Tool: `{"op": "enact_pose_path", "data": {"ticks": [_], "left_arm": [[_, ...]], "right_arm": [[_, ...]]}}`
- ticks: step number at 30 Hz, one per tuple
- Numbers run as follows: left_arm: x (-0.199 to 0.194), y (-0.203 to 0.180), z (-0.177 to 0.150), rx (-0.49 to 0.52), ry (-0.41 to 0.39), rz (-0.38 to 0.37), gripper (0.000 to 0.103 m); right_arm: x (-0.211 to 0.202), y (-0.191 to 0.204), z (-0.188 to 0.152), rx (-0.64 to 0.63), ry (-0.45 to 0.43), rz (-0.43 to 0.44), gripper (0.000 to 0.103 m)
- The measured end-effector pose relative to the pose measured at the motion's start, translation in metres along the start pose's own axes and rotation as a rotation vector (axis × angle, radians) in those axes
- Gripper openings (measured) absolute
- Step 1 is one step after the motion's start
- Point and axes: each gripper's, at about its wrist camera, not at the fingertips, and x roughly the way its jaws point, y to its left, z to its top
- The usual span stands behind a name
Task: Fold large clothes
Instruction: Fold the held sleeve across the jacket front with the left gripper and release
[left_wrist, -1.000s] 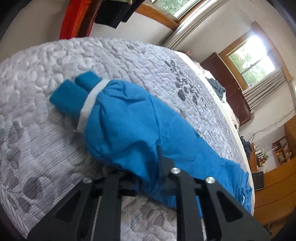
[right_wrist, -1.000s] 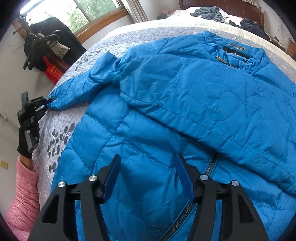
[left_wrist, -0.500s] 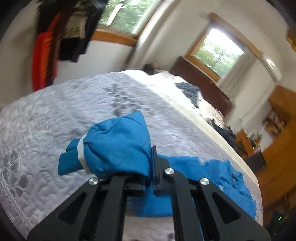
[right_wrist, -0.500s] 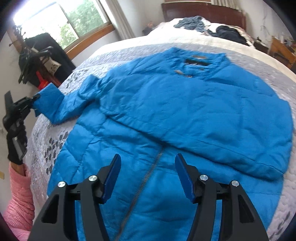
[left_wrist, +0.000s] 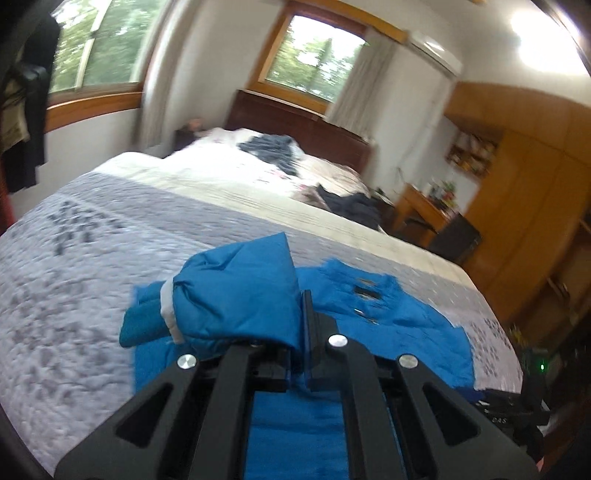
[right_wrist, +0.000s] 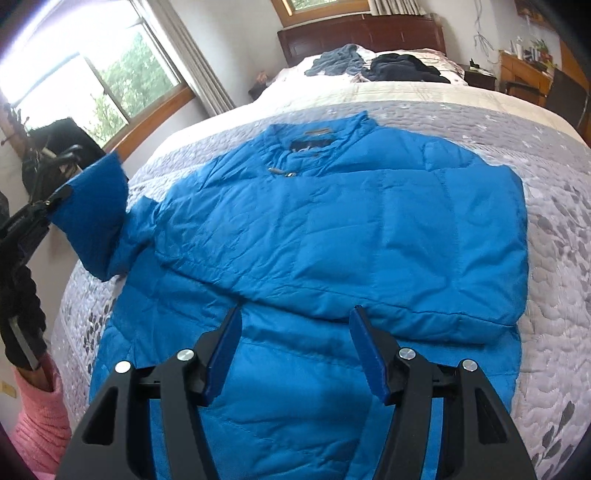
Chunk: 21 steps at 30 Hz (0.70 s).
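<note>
Left claw is clamped on the blue jacket's sleeve cuff, lifted off the bed probably to fold it inward, while the right claw hovers spread apart, empty.

The left gripper is clamped on the blue sleeve, its cuff lifted above the jacket spread on the grey quilted bed.
</note>
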Motion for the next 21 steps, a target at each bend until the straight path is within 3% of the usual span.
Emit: {"op": "enact_pose_path", "data": {"ticks": [7,15,19,21], "left_arm": [[0.061,-0.052,-0.025,0.048,0.090,-0.066,0.002],[0.117,-0.064,-0.066,0.064,0.213,-0.070,0.003],[0.141,-0.054,-0.087,0.043,0.328,-0.112,0.008],[0.139,-0.046,-0.089,0.033,0.348,-0.142,0.009]], "right_arm": [[-0.006,-0.020,0.002,0.035,-0.019,-0.023,0.061],[0.003,-0.031,0.001,0.063,0.008,-0.035,0.061],[0.014,-0.035,-0.001,0.073,0.035,-0.036,0.061],[0.016,-0.035,-0.002,0.075,0.040,-0.040,0.061]]}}
